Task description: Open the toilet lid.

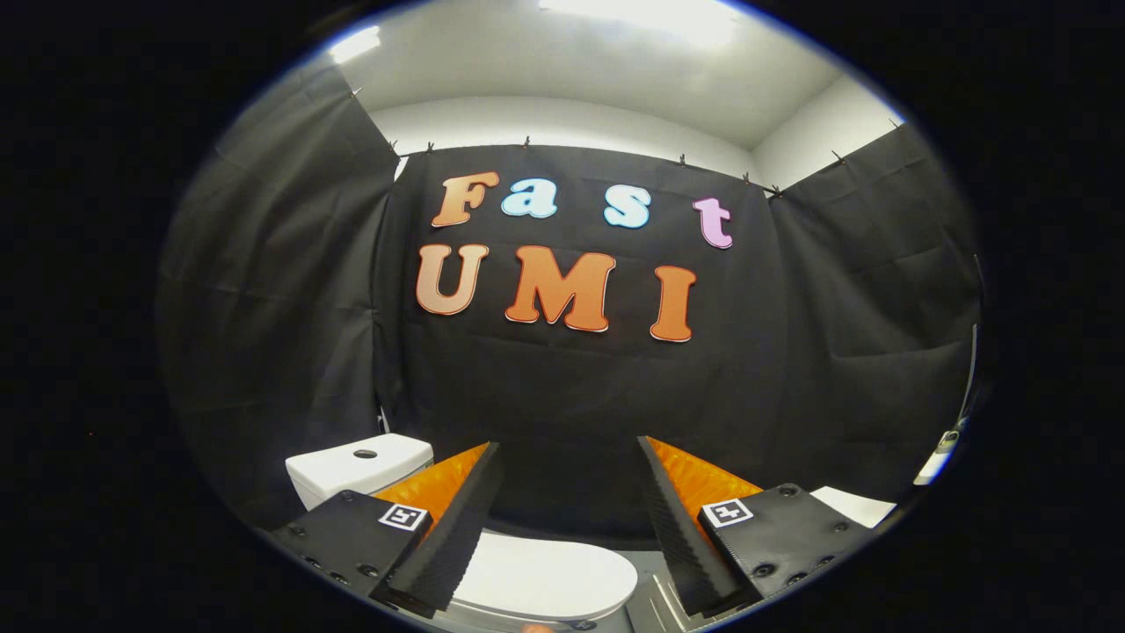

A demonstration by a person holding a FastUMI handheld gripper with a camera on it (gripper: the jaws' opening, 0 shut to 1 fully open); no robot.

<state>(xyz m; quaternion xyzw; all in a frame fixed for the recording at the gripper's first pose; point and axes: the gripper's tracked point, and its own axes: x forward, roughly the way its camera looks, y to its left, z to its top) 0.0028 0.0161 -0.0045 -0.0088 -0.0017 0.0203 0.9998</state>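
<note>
Toilet lid [545, 576] lay flat and closed at the bottom centre of the frame, below and between the fingers of the tool [569, 462], which stood wide apart and held nothing. White cistern [359, 466] with a dark button on top sat at the lower left, partly hidden behind the left finger. Black cloth wall [571, 396] hung straight ahead beyond the fingers, with more cloth on both sides. At the lower right, a white flat surface [854, 505] showed just past the right finger. Nothing lay between the fingers and the lid.
</note>
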